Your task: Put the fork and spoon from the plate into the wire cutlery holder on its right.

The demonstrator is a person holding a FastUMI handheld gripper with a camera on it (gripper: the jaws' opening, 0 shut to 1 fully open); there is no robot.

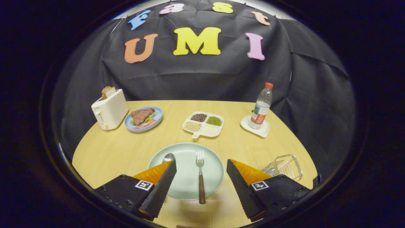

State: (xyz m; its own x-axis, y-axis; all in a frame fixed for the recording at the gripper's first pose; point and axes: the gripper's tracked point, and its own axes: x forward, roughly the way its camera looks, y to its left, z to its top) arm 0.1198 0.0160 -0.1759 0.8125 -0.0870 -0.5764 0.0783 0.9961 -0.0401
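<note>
A pale green plate (208,158) lies on the wooden table just ahead of my fingers. A fork (200,177) with a brown handle lies lengthwise on it, tines pointing away, in line with the gap between my fingers. A spoon (168,157) lies at the plate's left side; its bowl shows above my left finger, which hides its handle. The wire cutlery holder (284,167) stands to the right of the plate, just beyond my right finger. My gripper (201,164) hovers above the plate's near part, open wide, holding nothing.
Beyond the plate sit a white divided dish (204,126) of beans, a blue plate of meat (144,118), a white toaster (109,109) with bread at the left, and a water bottle (261,106) on a white coaster at the right.
</note>
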